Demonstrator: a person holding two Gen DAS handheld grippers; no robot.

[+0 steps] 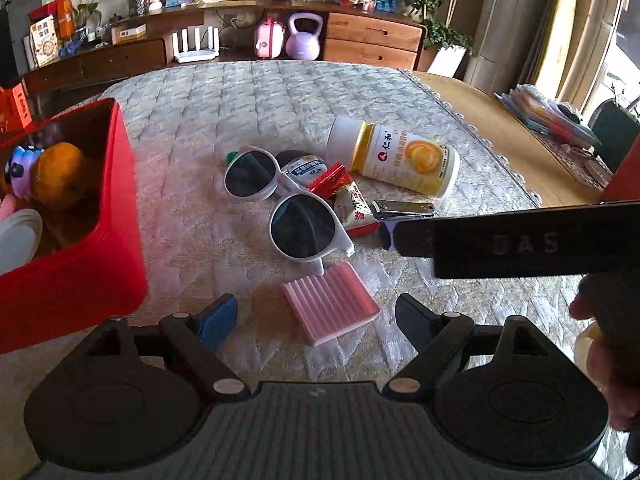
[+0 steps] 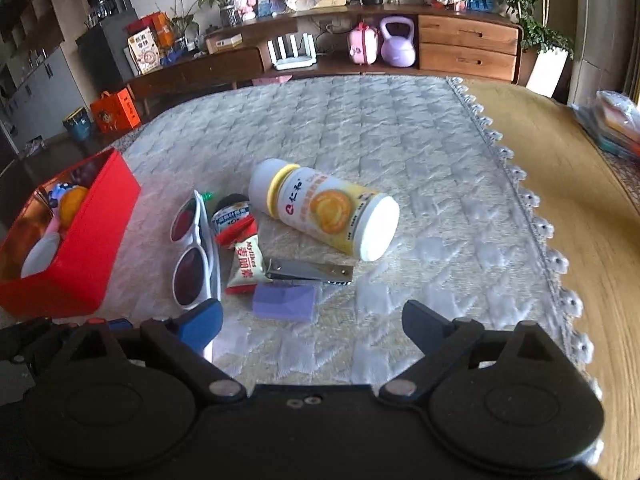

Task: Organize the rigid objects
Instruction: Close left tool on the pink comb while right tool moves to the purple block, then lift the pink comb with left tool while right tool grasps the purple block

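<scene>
Red was the box (image 1: 80, 240) at your left, already holding an orange (image 1: 58, 176), a small toy and a white lid; most of the job was still waiting on the quilted cloth (image 2: 360, 140): white sunglasses (image 1: 280, 204), the bottle (image 2: 324, 212) on its side, nail clippers (image 2: 312, 271), snack packets, a pink ridged block (image 1: 330, 306); your left gripper (image 1: 316, 320) and right gripper (image 2: 312, 324) both stood spread and empty.

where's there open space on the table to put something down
Bare cloth stretches behind the bottle, and to its right up to the lace edge. The patch between the box and the sunglasses is narrow. It's crowded from the sunglasses to the clippers.
</scene>
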